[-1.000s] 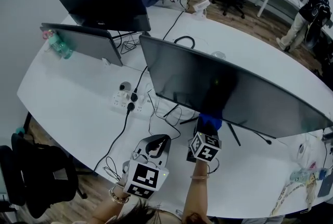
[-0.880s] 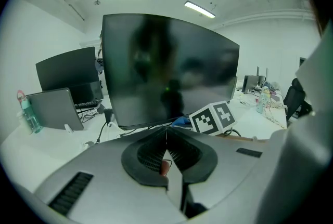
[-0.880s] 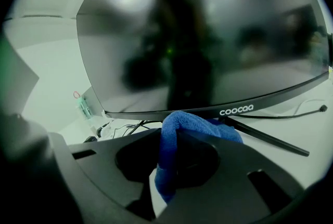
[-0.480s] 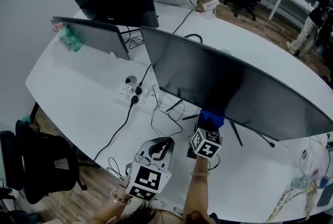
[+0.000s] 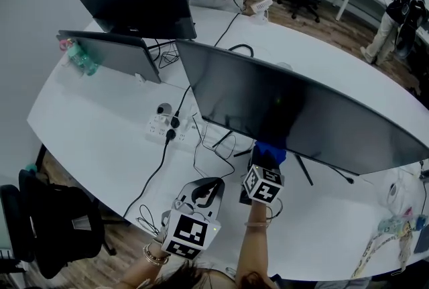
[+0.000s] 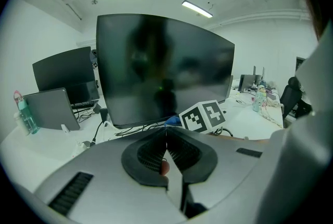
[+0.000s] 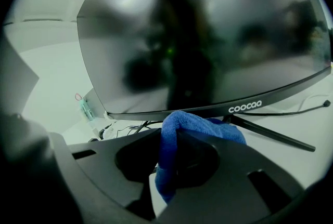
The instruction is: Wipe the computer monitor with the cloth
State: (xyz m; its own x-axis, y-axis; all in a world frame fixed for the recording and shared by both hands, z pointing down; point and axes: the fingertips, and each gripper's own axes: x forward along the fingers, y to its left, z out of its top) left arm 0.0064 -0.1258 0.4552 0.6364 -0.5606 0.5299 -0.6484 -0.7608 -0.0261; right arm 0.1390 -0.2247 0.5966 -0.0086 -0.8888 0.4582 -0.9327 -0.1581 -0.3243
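A wide curved black monitor (image 5: 295, 113) stands on the white table (image 5: 94, 127), its dark screen filling the right gripper view (image 7: 208, 36). My right gripper (image 5: 267, 161) is shut on a blue cloth (image 5: 271, 150), held at the screen's lower edge near the stand. In the right gripper view the blue cloth (image 7: 179, 140) bulges up between the jaws just under the bezel. My left gripper (image 5: 204, 195) hangs lower left of it, over the table's front, shut with nothing in it; the left gripper view shows its jaws closed together (image 6: 166, 141) and the monitor (image 6: 161, 67) ahead.
A power strip (image 5: 163, 127) and loose cables (image 5: 208, 143) lie in front of the monitor. A laptop (image 5: 114, 53) and a second monitor (image 5: 134, 3) stand at far left; a bottle (image 5: 77, 56) beside them. Another person with grippers works at the far end. An office chair (image 5: 47, 220) at lower left.
The head view shifted slightly; my right gripper stays with the cloth at the screen's lower edge, and the left gripper holds its place.
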